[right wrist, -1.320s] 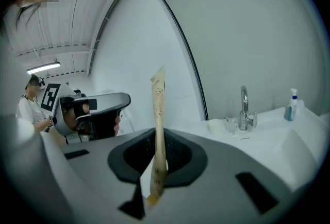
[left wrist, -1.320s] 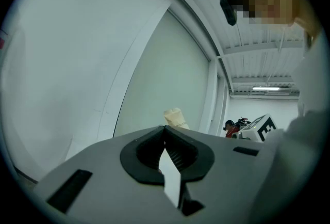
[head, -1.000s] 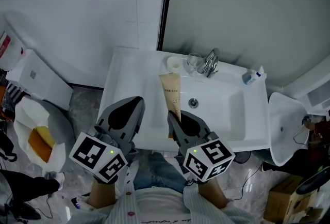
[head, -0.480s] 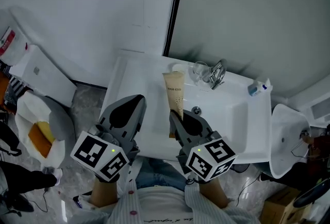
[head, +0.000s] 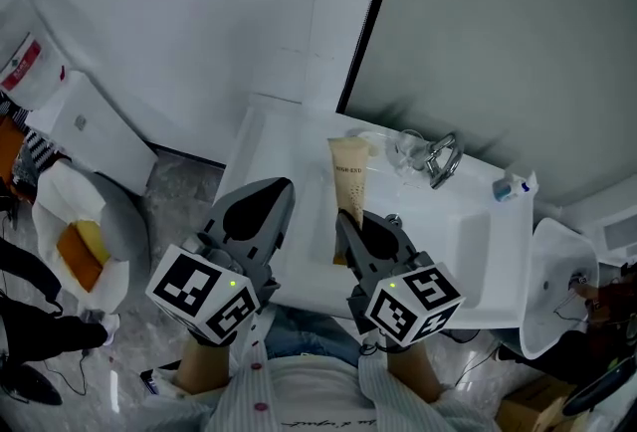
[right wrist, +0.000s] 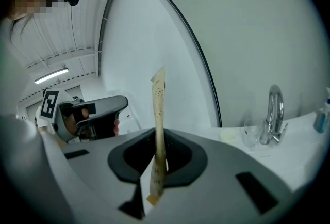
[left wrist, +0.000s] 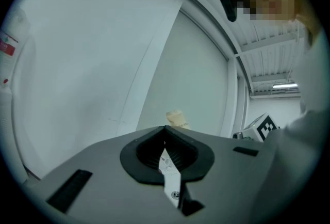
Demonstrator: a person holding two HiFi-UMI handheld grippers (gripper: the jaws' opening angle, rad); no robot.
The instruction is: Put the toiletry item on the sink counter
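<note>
Beige tube (head: 349,179) sits clamped in my right hand-held gripper (head: 356,226) in the head view. It is held left of the faucet (head: 443,159), over the white table (head: 274,161). My left hand-held gripper (head: 267,201) hangs further left of the faucet. In the left gripper view, my jaws meet with nothing gripped. In the right gripper view, the tube stands edge-on, pinched between my jaws, left of the faucet, with a glass (right wrist: 251,132) just beside the faucet.

Flat beige tube (head: 348,183), clamped in right hand-held gripper (head: 345,221), juts over white sink counter (head: 274,171).
</note>
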